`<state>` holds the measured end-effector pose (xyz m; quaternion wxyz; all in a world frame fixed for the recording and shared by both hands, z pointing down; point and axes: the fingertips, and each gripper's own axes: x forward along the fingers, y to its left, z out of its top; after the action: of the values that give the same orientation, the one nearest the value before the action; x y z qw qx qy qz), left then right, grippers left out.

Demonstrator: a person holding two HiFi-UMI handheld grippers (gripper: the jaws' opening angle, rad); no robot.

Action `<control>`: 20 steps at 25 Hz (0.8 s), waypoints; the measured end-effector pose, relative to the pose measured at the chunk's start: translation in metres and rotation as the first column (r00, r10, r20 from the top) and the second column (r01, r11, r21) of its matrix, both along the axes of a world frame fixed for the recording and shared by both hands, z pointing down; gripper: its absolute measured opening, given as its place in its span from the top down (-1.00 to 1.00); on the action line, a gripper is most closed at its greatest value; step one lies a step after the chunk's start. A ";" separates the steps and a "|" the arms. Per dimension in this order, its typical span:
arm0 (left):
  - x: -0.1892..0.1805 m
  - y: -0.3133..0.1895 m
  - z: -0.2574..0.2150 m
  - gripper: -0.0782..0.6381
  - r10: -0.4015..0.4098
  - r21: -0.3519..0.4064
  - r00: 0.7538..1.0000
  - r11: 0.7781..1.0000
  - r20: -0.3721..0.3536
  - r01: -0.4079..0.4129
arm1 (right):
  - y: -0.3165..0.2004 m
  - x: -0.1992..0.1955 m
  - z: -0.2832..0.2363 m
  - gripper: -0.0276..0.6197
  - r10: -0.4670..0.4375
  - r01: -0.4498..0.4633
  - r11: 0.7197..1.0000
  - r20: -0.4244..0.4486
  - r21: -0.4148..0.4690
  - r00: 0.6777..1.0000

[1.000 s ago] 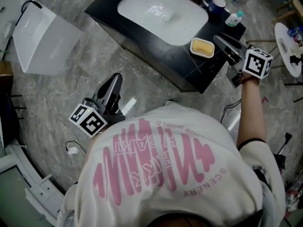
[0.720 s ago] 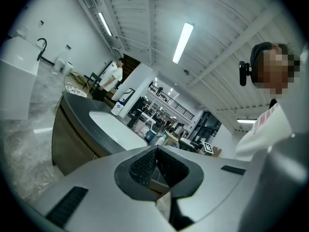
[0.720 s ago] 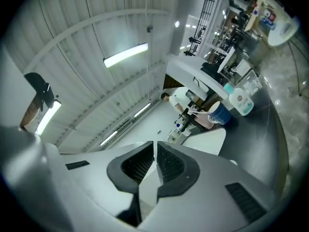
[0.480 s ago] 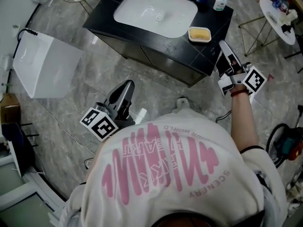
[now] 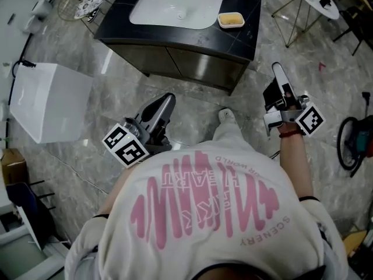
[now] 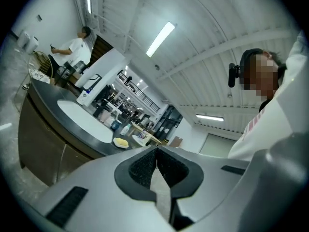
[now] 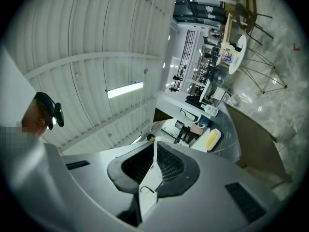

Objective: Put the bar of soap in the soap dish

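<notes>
The bar of soap point(image 5: 231, 19) is found lying in the soap dish point(image 5: 220, 21), a shallow white tray set on the dark surface point(image 5: 239, 39) at the far side of the scene, just to the right of the white sink basin point(image 5: 198, 7). Nothing else can be made out in the dish (the yellow bar fills most of it, so little of the tray's floor is shown). The basin is seen to hold nothing but its drain fitting. The spot beside the basin is judged to have been chosen so that the soap is within reach while washing.

The left gripper point(image 5: 167, 100) is clenched, its ridged pads pressed together with nothing between them. The right gripper point(image 5: 279, 70) is likewise closed on nothing, its tip aimed toward the far side. Each is held well apart from the surface, over the marble floor point(image 5: 192, 107) and near the person's point(image 5: 204, 214) body. This carriage is judged to fit a finished placement: with the soap seated in its dish nothing is left to be carried, and closed jaws kept away from the surface cannot knock the dish.
</notes>
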<state>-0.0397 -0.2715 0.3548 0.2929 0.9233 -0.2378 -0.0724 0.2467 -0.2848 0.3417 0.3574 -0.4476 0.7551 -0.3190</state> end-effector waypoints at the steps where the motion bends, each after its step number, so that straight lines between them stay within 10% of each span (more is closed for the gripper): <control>1: 0.004 0.007 -0.001 0.76 0.031 0.008 0.999 1.000 -0.017 -0.030 | 0.015 -0.004 -0.001 0.82 0.024 -0.024 1.000 0.023 0.003 0.999; 8: 0.054 0.031 -0.001 0.76 0.180 0.005 0.982 0.984 -0.057 -0.180 | 0.054 -0.041 -0.001 0.82 0.037 -0.035 0.996 0.020 -0.086 0.999; 20: 0.054 0.024 -0.004 0.76 0.031 -0.054 0.999 0.998 -0.034 -0.033 | 0.064 -0.032 -0.032 0.83 -0.078 0.050 0.994 -0.288 -0.102 0.954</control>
<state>0.0148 -0.2477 0.3511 0.3229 0.9174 -0.2199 -0.0764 0.2150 -0.2210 0.3094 0.2102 -0.4813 0.7979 -0.2958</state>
